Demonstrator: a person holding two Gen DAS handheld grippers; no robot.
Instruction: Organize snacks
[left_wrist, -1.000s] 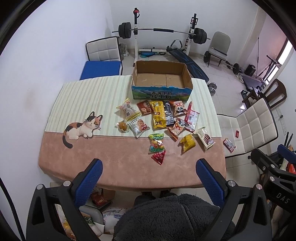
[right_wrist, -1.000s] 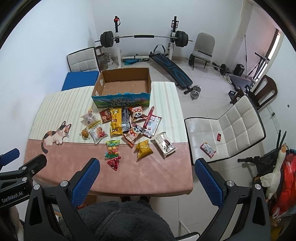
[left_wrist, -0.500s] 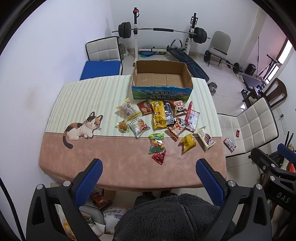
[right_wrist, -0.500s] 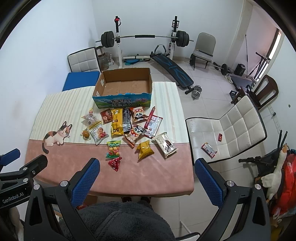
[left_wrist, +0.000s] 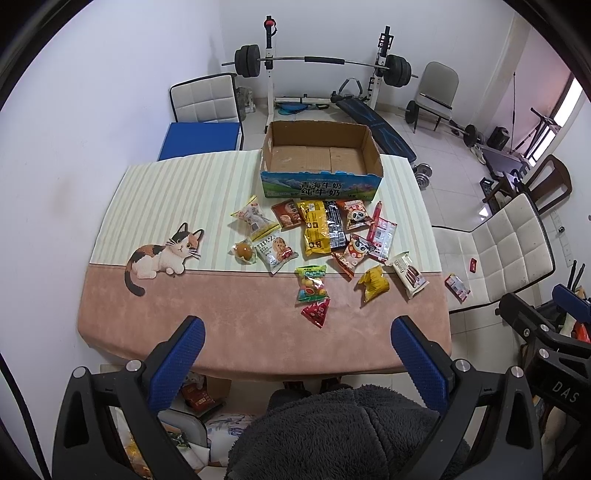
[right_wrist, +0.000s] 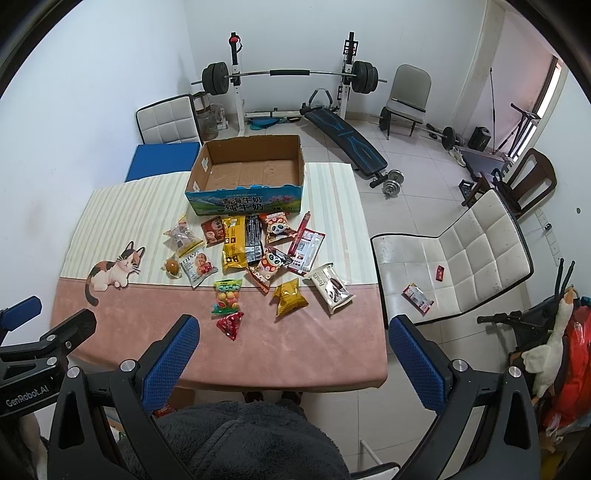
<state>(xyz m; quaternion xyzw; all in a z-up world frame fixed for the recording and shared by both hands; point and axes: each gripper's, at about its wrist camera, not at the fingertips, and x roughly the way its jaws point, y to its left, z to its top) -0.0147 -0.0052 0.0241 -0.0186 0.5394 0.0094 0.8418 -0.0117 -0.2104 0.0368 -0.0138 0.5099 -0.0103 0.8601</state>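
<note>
Several snack packets lie scattered mid-table, among them a yellow bag (left_wrist: 316, 230) (right_wrist: 234, 242), a red triangular packet (left_wrist: 316, 312) (right_wrist: 231, 324) and a white wafer pack (left_wrist: 407, 274) (right_wrist: 330, 282). Behind them stands an empty cardboard box (left_wrist: 320, 177) (right_wrist: 246, 201) with a blue printed front. My left gripper (left_wrist: 297, 334) hangs open high above the table's near edge, holding nothing. My right gripper (right_wrist: 293, 332) is open too, above the near right part of the table, well short of the snacks. Each gripper's body shows at the edge of the other's view.
The table (left_wrist: 221, 295) wears a striped and pink cloth with a cat print (left_wrist: 162, 253). A white chair (right_wrist: 454, 254) on the right holds two small packets. Another chair (left_wrist: 207, 99) and a barbell rack (left_wrist: 321, 61) stand behind. A person's dark fleece lap (left_wrist: 343, 432) fills the bottom.
Both views have shifted very slightly; the snacks and box lie as before, and both grippers stay open.
</note>
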